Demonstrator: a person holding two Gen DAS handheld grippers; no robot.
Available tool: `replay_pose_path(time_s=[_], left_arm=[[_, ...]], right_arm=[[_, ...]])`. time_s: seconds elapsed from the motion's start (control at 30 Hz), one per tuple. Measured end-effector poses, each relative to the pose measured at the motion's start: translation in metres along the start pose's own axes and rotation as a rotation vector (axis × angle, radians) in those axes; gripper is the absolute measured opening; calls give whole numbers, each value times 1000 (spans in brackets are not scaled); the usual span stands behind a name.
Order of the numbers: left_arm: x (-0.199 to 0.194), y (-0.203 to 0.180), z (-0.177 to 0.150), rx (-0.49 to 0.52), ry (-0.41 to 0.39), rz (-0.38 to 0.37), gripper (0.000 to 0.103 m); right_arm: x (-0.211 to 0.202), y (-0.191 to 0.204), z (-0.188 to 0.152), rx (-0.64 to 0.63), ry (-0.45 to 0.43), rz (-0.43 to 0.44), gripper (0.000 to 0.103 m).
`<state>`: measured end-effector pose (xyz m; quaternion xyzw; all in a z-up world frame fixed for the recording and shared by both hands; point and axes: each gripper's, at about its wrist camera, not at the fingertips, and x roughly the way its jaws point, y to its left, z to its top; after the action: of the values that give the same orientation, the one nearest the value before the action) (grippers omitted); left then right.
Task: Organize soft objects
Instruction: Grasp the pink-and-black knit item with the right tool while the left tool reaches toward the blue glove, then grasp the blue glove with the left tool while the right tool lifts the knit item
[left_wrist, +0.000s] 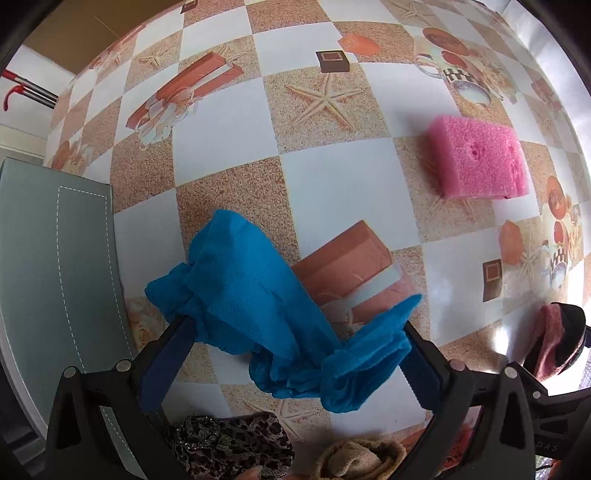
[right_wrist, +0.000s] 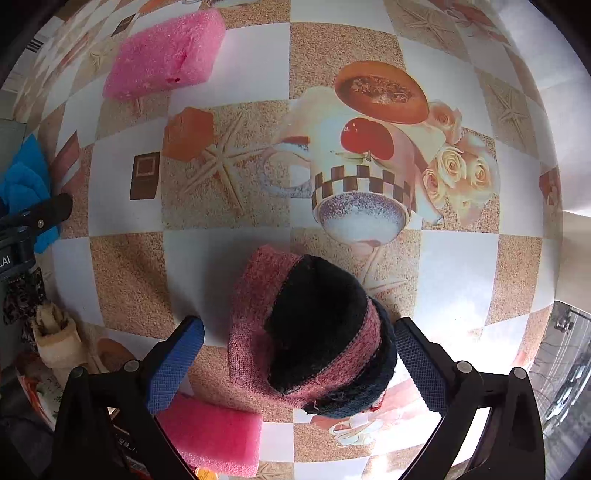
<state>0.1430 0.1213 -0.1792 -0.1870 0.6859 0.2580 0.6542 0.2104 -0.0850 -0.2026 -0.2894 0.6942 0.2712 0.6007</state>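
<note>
Cloth first: crumpled bright-blue textured cloth (left_wrist: 258, 295) lies bunched on the checkered printed counter (left_wrist: 332, 177), draped across both pads of the left hand-held gripper (left_wrist: 295, 343), which stands spread, not yet pinching. Right hand-held gripper (right_wrist: 299, 354) also spread, straddling a rolled pink-and-black knitted sock bundle (right_wrist: 310, 339); right pad looks close to the knit, left pad apart from it. Judgement: grasp step on both sides. Close on the thickest fold of the cloth, not a loose corner, or it will slide out on lifting. Centre the bundle between the pads before squeezing so it does not unroll. Pink foam block (left_wrist: 480, 162) sits well apart; grey box (left_wrist: 55, 258) just beside the cloth, likely destination, though I can't confirm that
</note>
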Motion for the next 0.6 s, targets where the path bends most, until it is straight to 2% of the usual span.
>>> replay_pose_path(time_s=[0.23, 0.33, 0.4, 0.43, 0.47, 0.5, 0.53, 0.57, 0.6], left_arm=[[2, 10, -7, -29, -41, -20, 103], [2, 9, -4, -28, -2, -8, 103], [0, 5, -2, -17, 1, 8, 100], [-4, 1, 1, -4, -10, 13, 93], [-8, -1, 0, 8, -16, 11, 80], [-11, -2, -1, 16, -18, -13, 68], [-14, -3, -1, 17, -8, -47, 40], [-15, -4, -1, 21, 1, -42, 23], [-15, -6, -2, 31, 3, -18, 19]], right_arm=[[1, -6, 2, 10, -11, 7, 103], [-6, -15, 17, 5, -4, 6, 103], [-7, 1, 23, 22, -3, 13, 102], [-13, -3, 22, 35, -12, 14, 99], [-18, -6, 21, 38, -28, 5, 87], [-23, -8, 18, 31, -48, 1, 70], [-27, -9, 16, 21, -66, 2, 60], [-29, -11, 15, 17, -71, 29, 45], [-30, -16, 13, 29, -70, 63, 43]])
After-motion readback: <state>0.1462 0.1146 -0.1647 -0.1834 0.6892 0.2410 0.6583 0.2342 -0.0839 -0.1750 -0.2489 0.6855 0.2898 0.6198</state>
